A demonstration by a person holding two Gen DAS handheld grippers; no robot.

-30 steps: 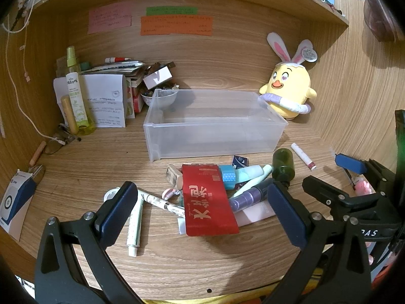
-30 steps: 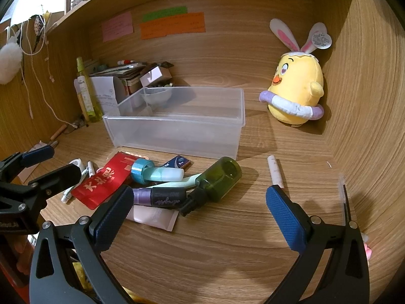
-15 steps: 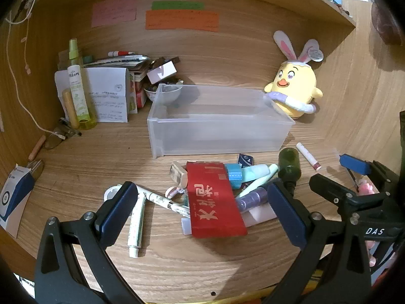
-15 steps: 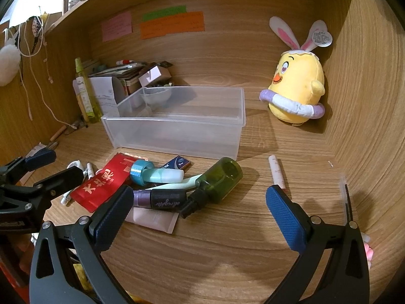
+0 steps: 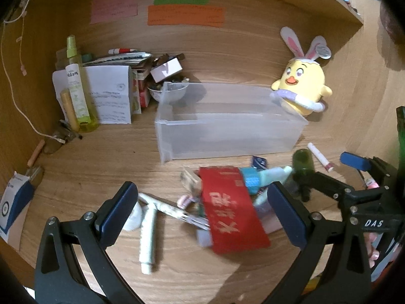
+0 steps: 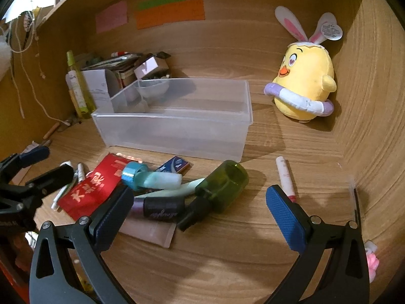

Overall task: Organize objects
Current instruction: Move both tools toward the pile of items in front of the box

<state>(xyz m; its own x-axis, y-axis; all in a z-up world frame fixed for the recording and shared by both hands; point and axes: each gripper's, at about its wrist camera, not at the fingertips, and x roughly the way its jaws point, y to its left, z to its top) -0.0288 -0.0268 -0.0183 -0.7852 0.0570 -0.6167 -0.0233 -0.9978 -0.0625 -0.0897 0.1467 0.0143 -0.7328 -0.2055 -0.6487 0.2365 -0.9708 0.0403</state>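
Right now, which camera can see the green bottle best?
The right wrist view. There the green bottle lies on its side in plain sight, black cap and all. In the left wrist view it is blurred, and the right gripper hides its lower end.

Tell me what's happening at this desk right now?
A person holds two grippers over a pile of small toiletries. The left gripper hangs open above the red packet; the right gripper is open near the green bottle. Neither holds anything. Nothing shows inside the clear bin.
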